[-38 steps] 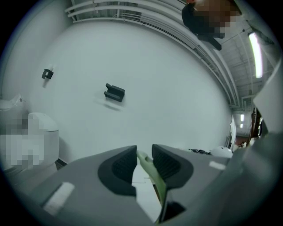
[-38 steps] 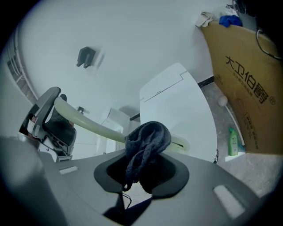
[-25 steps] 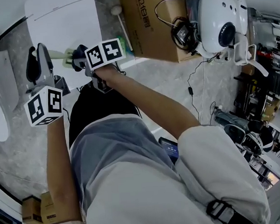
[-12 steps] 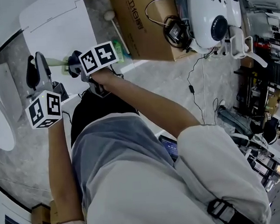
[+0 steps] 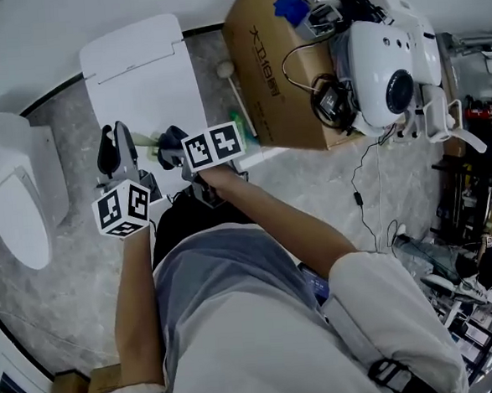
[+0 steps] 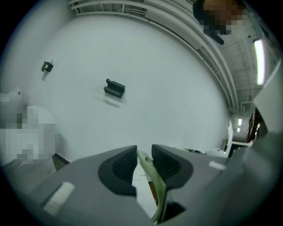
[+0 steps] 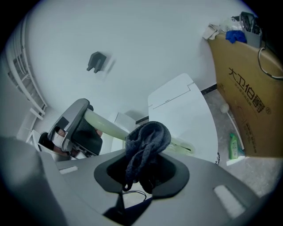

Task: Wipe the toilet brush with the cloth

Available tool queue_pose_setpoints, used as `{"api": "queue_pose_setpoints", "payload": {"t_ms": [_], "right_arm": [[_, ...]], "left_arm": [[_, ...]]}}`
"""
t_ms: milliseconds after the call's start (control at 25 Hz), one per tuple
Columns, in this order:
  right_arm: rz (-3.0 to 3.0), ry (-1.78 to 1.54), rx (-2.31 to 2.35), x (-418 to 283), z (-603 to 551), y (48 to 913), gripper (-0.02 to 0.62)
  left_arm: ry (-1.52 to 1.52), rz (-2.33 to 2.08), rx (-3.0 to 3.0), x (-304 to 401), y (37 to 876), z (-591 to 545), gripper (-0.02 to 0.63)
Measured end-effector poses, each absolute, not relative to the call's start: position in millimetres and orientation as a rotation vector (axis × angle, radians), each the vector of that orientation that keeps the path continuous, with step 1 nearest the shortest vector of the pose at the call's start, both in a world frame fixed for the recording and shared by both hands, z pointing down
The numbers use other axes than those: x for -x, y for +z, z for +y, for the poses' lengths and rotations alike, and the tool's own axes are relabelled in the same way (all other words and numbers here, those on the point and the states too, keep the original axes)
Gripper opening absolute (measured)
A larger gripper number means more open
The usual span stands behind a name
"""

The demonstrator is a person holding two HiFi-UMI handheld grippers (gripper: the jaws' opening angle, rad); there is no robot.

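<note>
Grey floor [image 5: 59,288] | left gripper [image 6: 143,154] clamps brush [image 6: 158,187] | right gripper [image 7: 142,170] pinches cloth [image 7: 148,139] | bristles indistinct

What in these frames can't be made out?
- Right gripper view: the cloth held by the right gripper covers the middle of the toilet brush; contact between them is unclear.
- Left gripper view: the left gripper grips the brush handle; its own body hides the rest.
- Right gripper view: green bottle label, too small.
</note>
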State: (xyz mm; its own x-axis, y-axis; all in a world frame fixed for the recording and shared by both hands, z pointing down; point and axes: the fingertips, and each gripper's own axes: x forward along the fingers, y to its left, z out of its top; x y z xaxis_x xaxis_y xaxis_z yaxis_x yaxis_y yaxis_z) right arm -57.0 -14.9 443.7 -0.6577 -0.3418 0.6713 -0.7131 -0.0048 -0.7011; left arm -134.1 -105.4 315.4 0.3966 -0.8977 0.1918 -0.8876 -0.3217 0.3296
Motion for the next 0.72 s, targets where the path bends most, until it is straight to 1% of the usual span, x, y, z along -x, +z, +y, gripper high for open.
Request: {"api": "queue_pose_setpoints", "payload": {"t_ms": [240, 720], "right_arm": [[-2.008, 1.687, -1.1, 61.3, -16.5, 427.4, 0.097], [-2.129, 1.5, -1.072, 71.4, -27.6, 386.2, 0.104]], "left_arm": [[-0.049, -1.491, -2.275, 134.8, 314.7, -105.6, 0.0], [-0.033, -1.407, -2.276, 135.5, 313.3, -106.3, 0.0]]}}
